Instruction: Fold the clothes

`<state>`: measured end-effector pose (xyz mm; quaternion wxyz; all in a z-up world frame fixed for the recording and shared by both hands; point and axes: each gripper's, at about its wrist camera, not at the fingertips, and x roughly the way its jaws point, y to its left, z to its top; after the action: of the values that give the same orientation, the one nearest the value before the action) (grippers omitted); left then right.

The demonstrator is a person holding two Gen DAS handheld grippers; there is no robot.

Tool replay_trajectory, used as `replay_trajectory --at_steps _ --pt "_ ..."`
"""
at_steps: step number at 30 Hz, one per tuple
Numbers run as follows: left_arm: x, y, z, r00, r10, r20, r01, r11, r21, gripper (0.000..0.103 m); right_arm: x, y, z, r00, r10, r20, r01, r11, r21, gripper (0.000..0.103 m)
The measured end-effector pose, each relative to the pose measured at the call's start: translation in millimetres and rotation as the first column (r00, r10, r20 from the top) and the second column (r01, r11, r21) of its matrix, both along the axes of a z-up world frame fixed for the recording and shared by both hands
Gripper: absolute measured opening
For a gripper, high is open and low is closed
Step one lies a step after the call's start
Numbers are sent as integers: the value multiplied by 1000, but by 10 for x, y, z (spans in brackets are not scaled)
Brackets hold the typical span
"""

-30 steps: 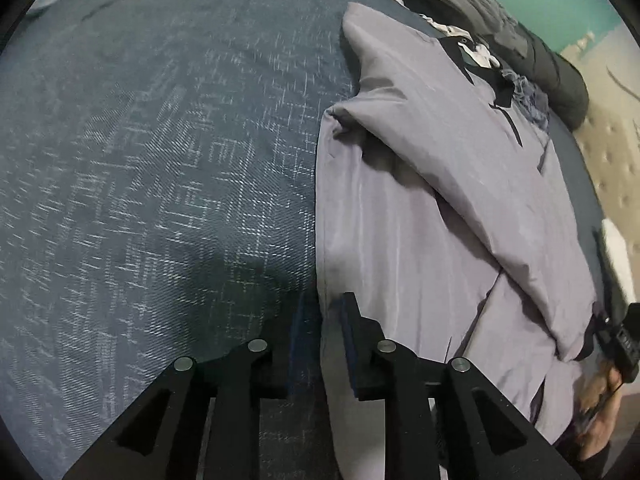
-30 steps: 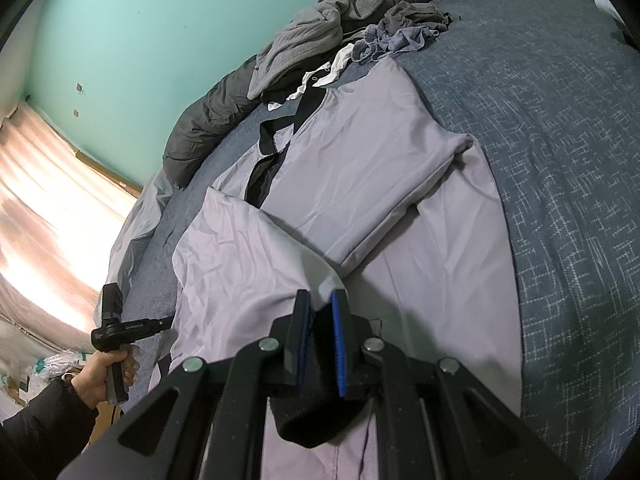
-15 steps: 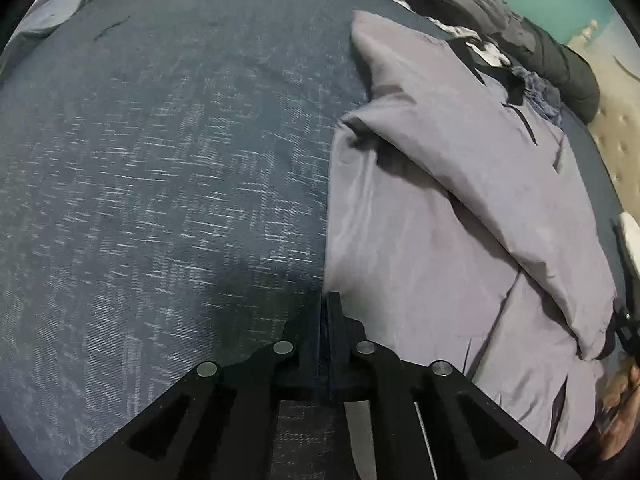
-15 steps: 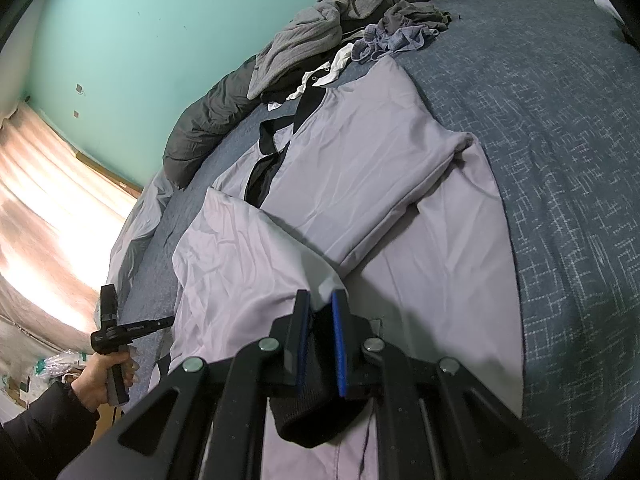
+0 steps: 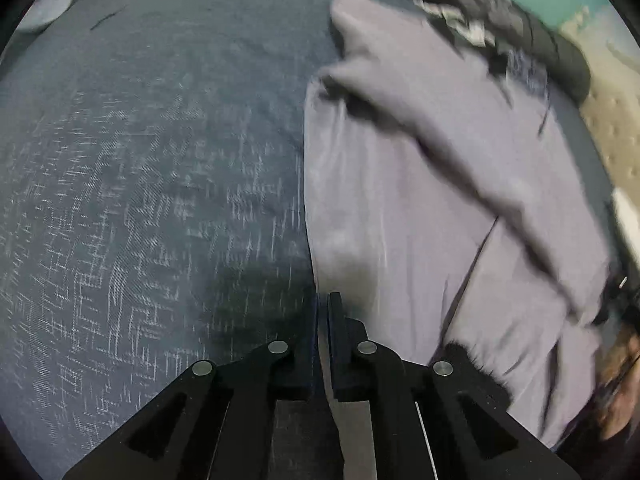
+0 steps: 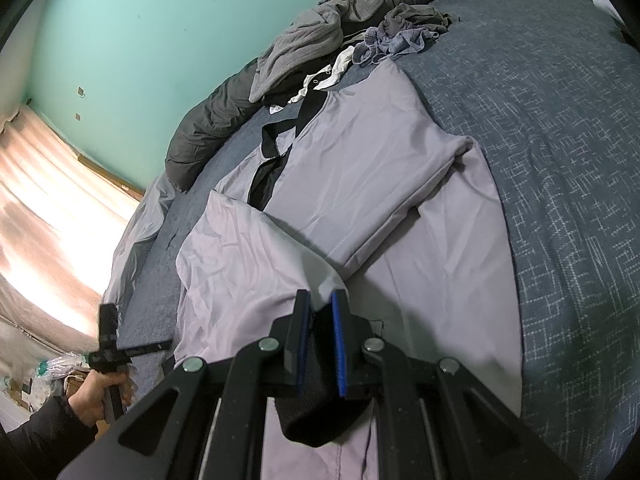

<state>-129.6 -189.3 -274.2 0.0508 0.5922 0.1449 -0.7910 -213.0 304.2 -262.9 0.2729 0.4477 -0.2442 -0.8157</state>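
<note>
Lilac garment (image 6: 360, 184) lay flat on bed (image 6: 560, 128), sleeves crossed over body. Left gripper (image 5: 323, 312) had just closed, jaws pinching garment's side edge, likely to lift it for fold. Right gripper (image 6: 320, 308) clamped dark cuff (image 6: 320, 420), anchoring hem end.

I count one lilac garment (image 6: 372, 184) laid flat and one bed (image 6: 560, 128). I also count one heap of loose clothes (image 6: 344, 40) and two grippers: left (image 5: 322, 312), right (image 6: 320, 300).
</note>
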Motion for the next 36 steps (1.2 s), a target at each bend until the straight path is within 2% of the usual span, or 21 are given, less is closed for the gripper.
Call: replay_trajectory --at_steps 4,7,10,12,16,22,25,29,33,36 --pt "15 17 56 1000 13 22 -11 999 -53 5 5 9 17 1000 2 -2 -2 1000 -6 11" --pt "-5 -5 248 998 41 -40 -45 994 -97 5 8 9 20 1000 3 -2 -3 1000 -8 11" --pt "-70 42 283 998 26 -58 -31 997 -73 5 6 13 20 1000 2 -1 -2 1000 -11 11" --pt "-116 100 241 999 4 -47 -8 996 -86 5 5 16 19 1000 1 -1 -1 1000 -11 11" --pt "-114 99 21 1000 6 31 -3 996 -92 5 10 27 15 1000 2 0 -2 1000 -13 11" --pt "-48 8 120 998 26 52 -22 996 -82 6 5 45 3 1000 1 11 -1 1000 -13 11" --pt "60 -191 272 999 36 22 -34 997 -66 6 7 46 -2 1000 0 22 -1 1000 4 11" --pt "-6 -272 377 998 59 -19 -60 997 -42 6 12 57 -26 999 0 47 -2 999 44 11" --pt "-161 -373 518 994 78 -74 -81 996 -45 7 16 64 -41 998 21 53 -22 1000 19 12" --pt "-329 -456 628 990 88 -113 -95 993 -65 8 43 -5 2 998 42 39 -46 995 91 12"
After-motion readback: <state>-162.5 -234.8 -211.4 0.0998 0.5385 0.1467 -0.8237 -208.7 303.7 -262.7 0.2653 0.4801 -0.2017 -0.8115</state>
